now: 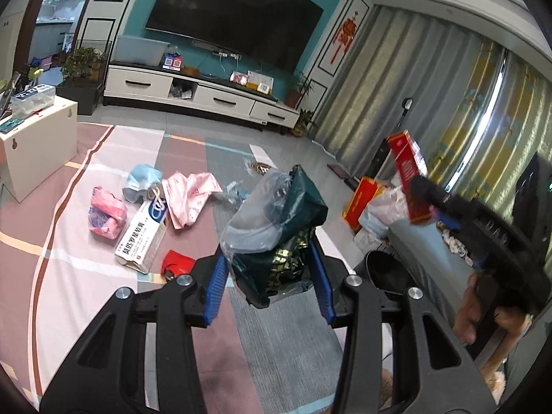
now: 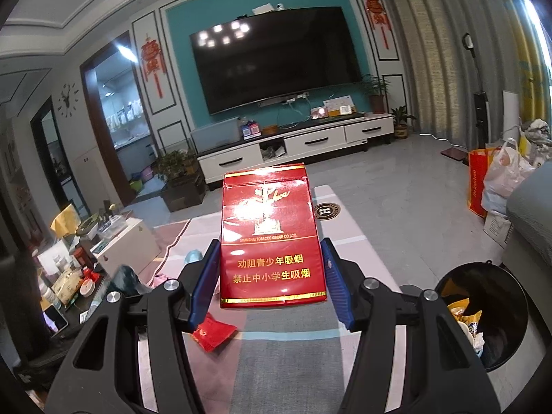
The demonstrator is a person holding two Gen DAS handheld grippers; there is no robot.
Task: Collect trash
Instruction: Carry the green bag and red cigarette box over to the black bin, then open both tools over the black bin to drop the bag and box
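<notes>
From the left wrist, the left hand-held gripper pinches a dark green bag above a striped rug. On the rug's far left lie a pink packet, a white medicine box and a pink cloth; a television hangs on the teal far wall.

From the right wrist, the right hand-held gripper clamps a red cigarette carton upright. A black bin of rubbish stands near right, and a red wrapper lies on the rug below.

Rug: medicine box ctr, wrapper at 9 o'clock, bin at 3 o'clock off rug.
</notes>
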